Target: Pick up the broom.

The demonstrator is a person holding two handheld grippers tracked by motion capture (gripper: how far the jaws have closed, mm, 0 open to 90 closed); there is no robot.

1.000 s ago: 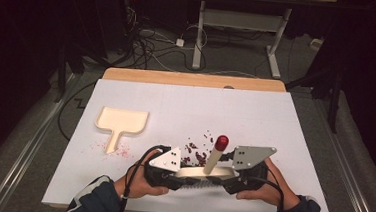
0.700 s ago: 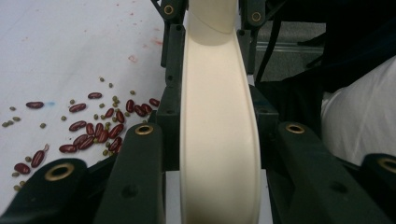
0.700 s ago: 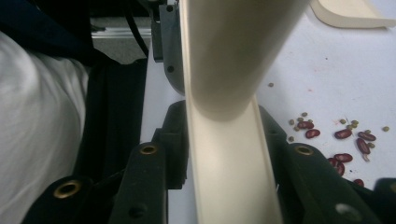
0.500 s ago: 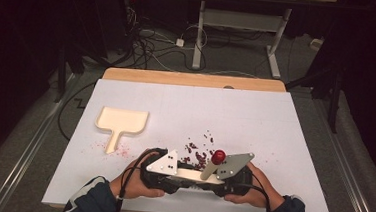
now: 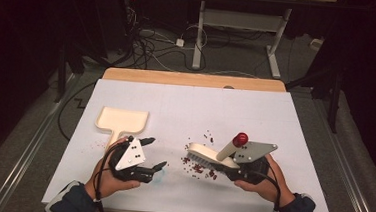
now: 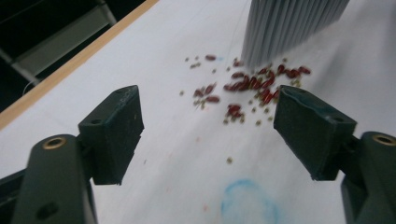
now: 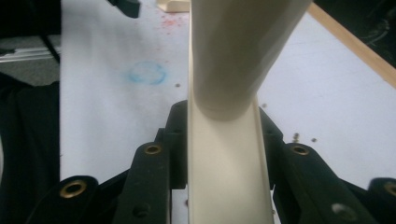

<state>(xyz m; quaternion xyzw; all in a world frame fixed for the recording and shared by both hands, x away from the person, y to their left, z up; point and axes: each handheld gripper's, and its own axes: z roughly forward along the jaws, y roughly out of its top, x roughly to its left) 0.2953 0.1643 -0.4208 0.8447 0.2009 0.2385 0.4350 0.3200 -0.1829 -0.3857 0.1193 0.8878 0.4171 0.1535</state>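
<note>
Right hand-held gripper (image 5: 229, 170) tight on brush (image 5: 211, 155)

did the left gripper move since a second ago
Yes. The left gripper has left the brush and shifted left toward the dustpan; its jaws have just opened, empty.

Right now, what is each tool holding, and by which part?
The right tool clamps the brush by its cream back, below the handle. The left tool is open, holding nothing.

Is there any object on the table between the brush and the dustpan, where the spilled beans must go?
Yes: the open left gripper lies between the brush, which the right gripper clamps, and the dustpan. The beans lie beside the bristles.
</note>
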